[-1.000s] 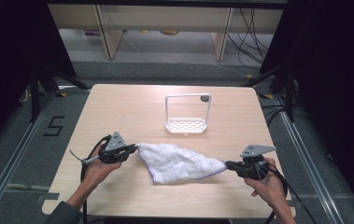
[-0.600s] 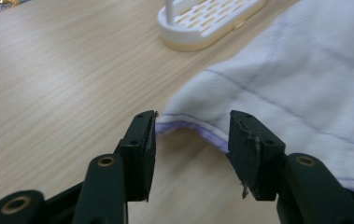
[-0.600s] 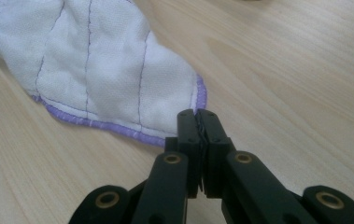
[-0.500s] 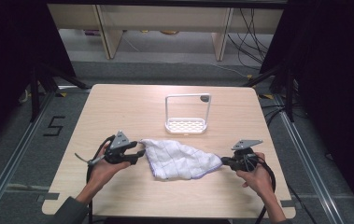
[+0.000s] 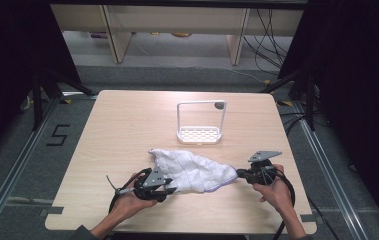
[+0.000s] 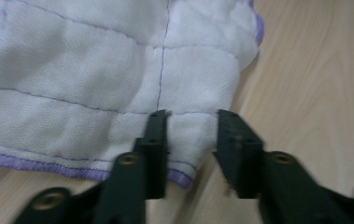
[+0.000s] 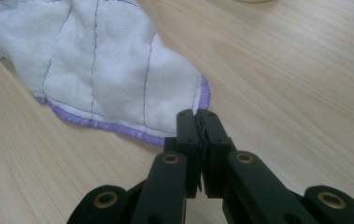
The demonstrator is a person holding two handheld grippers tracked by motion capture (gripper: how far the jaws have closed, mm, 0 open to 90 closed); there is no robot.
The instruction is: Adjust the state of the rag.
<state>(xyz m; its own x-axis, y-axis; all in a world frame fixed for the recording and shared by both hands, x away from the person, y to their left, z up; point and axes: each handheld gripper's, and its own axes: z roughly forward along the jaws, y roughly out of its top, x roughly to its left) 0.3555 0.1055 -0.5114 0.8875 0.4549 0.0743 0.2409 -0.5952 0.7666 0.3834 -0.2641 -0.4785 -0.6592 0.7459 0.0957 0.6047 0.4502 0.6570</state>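
The left hand-held gripper (image 6: 191, 135) has just been closing; its jaws stand a little apart with a corner of the white cloth (image 5: 192, 170) between them, not yet pinched. The right hand-held gripper (image 7: 198, 122) is clamped tight on the cloth's purple-hemmed tip at the cloth's 3 o'clock end. The cloth, quilted and rumpled, lies on the surface (image 5: 127, 125) at 6 o'clock of the white rack (image 5: 200, 134).

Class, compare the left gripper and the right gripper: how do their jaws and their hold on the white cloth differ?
The left gripper has its jaws apart, having just been closing, astride a corner of the white cloth; the right gripper has its jaws shut on another corner. Both work at the cloth's purple-stitched edge, low over the wooden table.
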